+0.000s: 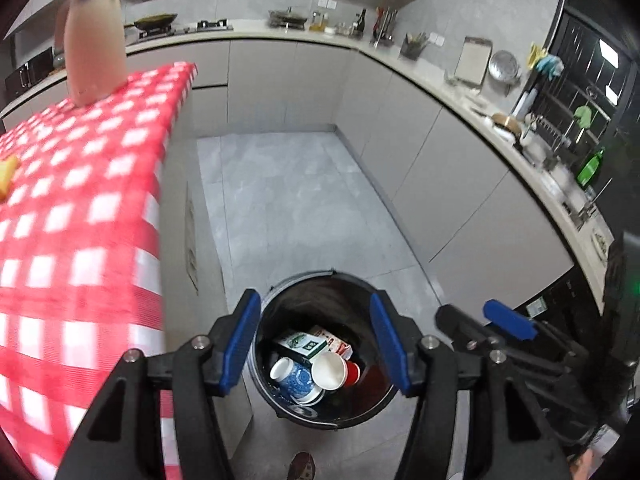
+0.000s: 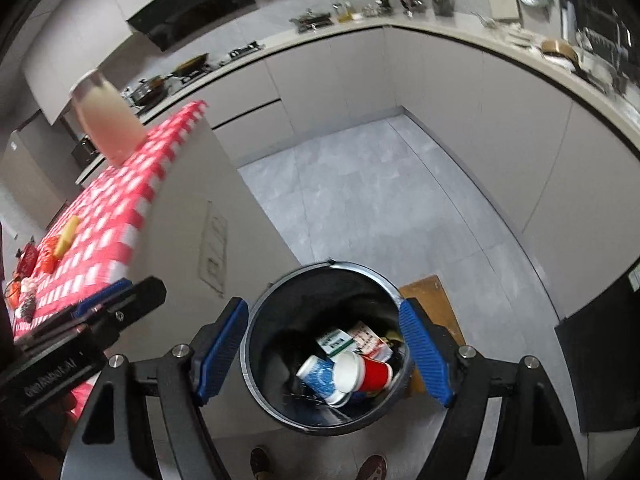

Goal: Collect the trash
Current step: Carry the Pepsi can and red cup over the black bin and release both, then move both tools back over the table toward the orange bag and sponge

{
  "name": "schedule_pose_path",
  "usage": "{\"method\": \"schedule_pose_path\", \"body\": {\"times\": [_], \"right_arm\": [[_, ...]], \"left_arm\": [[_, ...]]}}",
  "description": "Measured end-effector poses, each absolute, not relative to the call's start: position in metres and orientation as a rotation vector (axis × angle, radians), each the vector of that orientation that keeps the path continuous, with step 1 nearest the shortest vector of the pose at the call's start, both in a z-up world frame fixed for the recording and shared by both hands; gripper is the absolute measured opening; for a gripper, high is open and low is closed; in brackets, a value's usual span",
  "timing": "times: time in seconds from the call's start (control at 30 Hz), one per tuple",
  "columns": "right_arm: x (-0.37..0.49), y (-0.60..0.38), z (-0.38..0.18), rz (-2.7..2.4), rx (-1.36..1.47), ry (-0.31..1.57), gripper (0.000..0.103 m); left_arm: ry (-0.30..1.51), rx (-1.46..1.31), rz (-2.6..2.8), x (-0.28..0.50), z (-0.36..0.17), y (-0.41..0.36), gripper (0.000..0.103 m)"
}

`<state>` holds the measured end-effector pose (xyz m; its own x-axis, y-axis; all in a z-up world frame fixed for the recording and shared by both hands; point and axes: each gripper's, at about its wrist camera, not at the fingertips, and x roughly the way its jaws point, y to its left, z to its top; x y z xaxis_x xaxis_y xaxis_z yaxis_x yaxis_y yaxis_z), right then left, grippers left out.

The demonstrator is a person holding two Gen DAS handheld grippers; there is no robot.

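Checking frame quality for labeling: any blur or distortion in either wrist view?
Left wrist: checked tablecloth and pale jug motion-smeared; bin contents fairly crisp. Right wrist: jug blurred, counter line bowed by fisheye, dark vignette at corners.

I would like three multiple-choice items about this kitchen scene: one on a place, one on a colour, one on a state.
1. Where is the red cup?
A. on the table
B. in the bin
C. on the floor

2. What colours has the tablecloth?
A. red and white
B. blue and white
C. plain green

3. How is the right gripper?
A. shut on a cup
B. open, empty
C. shut on a carton

Answers:
1 B, it lies inside the black bin.
2 A, checked pattern.
3 B, nothing sits between its jaws.
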<state>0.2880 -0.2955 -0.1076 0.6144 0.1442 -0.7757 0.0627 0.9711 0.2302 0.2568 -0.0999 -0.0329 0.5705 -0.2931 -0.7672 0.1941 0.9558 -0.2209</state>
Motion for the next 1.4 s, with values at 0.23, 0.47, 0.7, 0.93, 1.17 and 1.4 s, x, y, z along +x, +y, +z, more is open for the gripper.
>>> {"method": "schedule_pose_path", "body": {"times": [0.23,0.47,0.7,0.93,1.17,1.4], "right_arm": [[0.279,-0.253,-0.062,0.083,0.240,0.845,0.080],[0.273,-0.183,-0.026,0.152,0.216,0.797,0.080],[0.278,-0.089,-0.009,0.230,0.186,0.776,0.080],[0.282,0.004,-0.007,0.272,0.171,0.769,0.080],[0.280,0.078,-0.012,0.275,0.171,0.783,0.080],[0.285,0.126,-0.013,0.287,0.147,0.800,0.080]], "left_arm": [[0.865,-0.146,-0.265,0.244,0.001,-0.055,0.062],[0.817,-0.187,-0.208,0.231,0.023,0.017,0.064],[0.790,-0.222,-0.140,0.222,0.031,0.098,0.064],[0.781,-0.243,-0.081,0.218,0.030,0.181,0.067],[0.800,-0.242,-0.054,0.218,0.021,0.252,0.068],[0.820,-0.263,-0.015,0.228,0.011,0.298,0.068]]}}
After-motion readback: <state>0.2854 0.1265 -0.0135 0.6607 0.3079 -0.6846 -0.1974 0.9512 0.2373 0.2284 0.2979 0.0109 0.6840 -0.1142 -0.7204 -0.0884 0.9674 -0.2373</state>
